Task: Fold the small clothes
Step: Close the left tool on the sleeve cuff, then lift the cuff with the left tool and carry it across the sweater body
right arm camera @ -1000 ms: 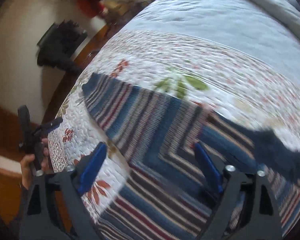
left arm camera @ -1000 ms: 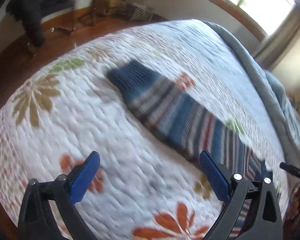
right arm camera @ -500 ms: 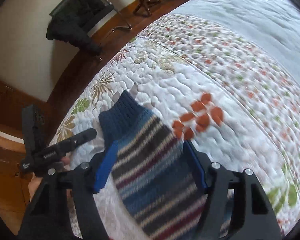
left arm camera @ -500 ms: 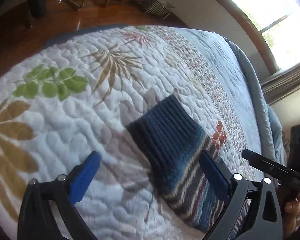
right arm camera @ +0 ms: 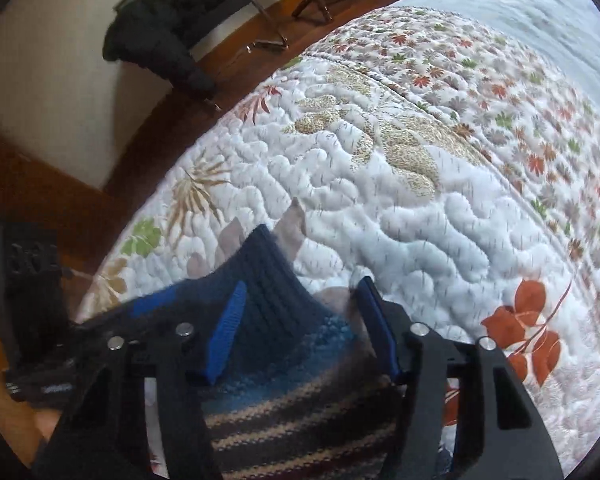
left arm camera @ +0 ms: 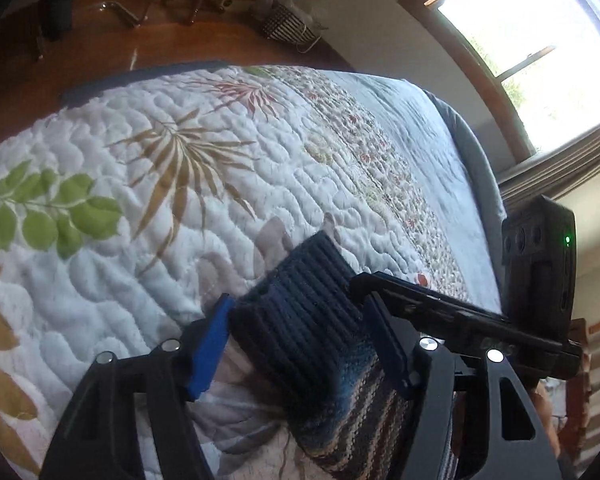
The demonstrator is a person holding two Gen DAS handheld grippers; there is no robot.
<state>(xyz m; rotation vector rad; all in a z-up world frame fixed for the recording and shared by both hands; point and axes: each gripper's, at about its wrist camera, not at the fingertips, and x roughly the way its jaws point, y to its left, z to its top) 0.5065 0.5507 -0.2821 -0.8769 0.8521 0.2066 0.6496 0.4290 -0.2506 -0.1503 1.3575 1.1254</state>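
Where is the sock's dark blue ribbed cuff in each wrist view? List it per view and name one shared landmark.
Left wrist: dark blue ribbed cuff low centre, between the left tongs.
Right wrist: cuff low, left of centre, between the right tongs.
Shared landmark: the tan palm-leaf print on the quilt.

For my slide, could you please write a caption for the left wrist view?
Left tongs closing around the dark ribbed cuff of a striped sock on a floral quilt.

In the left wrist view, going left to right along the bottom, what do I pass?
Quilt → left blue pad → sock's navy cuff → right blue pad → right gripper's body.
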